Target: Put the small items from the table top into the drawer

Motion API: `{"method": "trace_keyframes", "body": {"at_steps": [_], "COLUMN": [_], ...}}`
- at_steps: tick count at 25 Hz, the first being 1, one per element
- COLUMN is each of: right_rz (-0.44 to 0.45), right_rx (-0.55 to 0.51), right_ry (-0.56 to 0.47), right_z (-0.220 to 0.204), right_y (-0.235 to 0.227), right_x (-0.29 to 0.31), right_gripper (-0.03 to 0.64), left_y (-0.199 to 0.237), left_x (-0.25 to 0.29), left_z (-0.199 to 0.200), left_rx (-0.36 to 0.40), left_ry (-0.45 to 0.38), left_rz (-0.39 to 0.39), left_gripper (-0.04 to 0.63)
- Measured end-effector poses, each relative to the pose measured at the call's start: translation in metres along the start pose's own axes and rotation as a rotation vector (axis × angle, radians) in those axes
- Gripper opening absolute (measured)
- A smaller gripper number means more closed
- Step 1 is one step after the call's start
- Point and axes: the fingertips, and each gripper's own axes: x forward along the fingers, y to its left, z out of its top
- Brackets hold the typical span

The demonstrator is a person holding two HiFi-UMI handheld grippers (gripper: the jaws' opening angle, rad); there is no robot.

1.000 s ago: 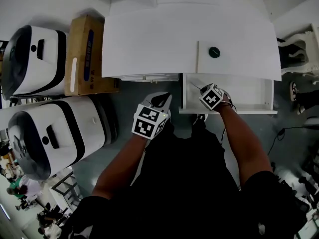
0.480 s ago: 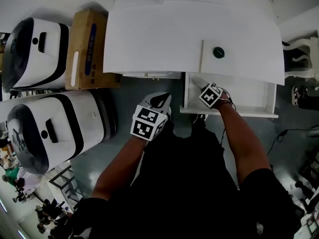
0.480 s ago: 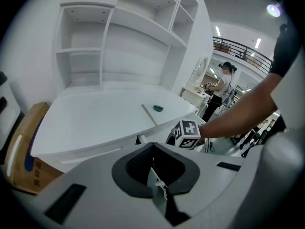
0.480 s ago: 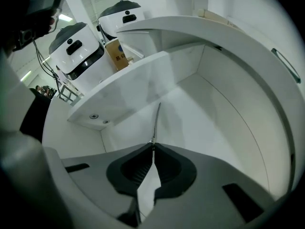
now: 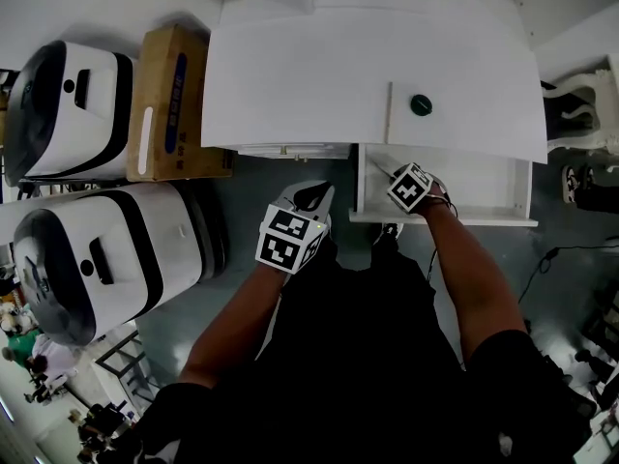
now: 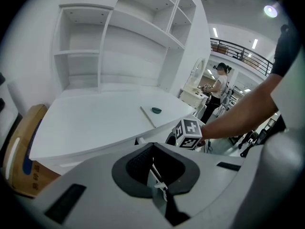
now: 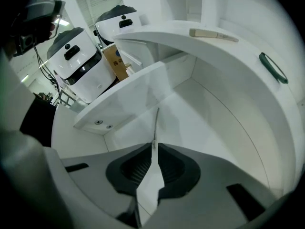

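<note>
Release in the drawer: thin rod at the jaw tips, 2 items on top.
Head view: right gripper (image 5: 397, 177) low inside the open drawer (image 5: 484, 189), thin rod (image 5: 380, 168) pointing off its tip; left gripper (image 5: 312, 193) idle below the table top (image 5: 309, 75); beige stick (image 5: 389, 109) and green disc (image 5: 420, 104) lie up there, just beside each other. Left gripper view: jaws pressed together, nothing carried. Right gripper view: jaws opening, slim gap showing, the rod's near end between the tips. Best to part fully, then lift straight out so the rod isn't dragged.
</note>
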Motion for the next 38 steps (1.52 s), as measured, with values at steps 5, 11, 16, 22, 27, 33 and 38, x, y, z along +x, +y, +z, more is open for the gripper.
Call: {"method": "trace_keyframes", "body": {"at_steps": [5,11,16,22,27,33,38], "right_rz": [-0.037,-0.09,-0.114,-0.133,-0.132,-0.138,-0.171], "right_rx": [0.033,0.184,0.309,0.361,0.447,0.5,0.482], "right_ry": [-0.04,-0.176,-0.337,-0.511,-0.654,-0.785,-0.824], "right_z": [0.005,0.015,0.029,0.043,0.049,0.056,0.057], "right_y": [-0.001,-0.008,-0.005,0.018,0.031,0.041,0.046], "right_x": [-0.017,-0.053,-0.1,-0.159,-0.203,-0.251,-0.271], "right_gripper": [0.032,0.032,0.032,0.032,0.032,0.032,0.032], "left_y": [-0.005,-0.007,-0.008,-0.017,-0.027,-0.029,-0.038], "left_x": [0.0,-0.003,-0.007,-0.016,-0.027,-0.028,-0.036], "left_z": [0.006,0.017,0.027,0.037,0.046,0.05,0.058], "left_rx": [0.027,0.046,0.065,0.08,0.101,0.13,0.135], "left_ry": [-0.015,-0.039,-0.064,-0.094,-0.121,-0.136,-0.162], "left_rz": [-0.023,-0.041,-0.053,-0.089,-0.119,-0.129,-0.147], "left_gripper": [0.009,0.009,0.009,0.009,0.009,0.009,0.009]}}
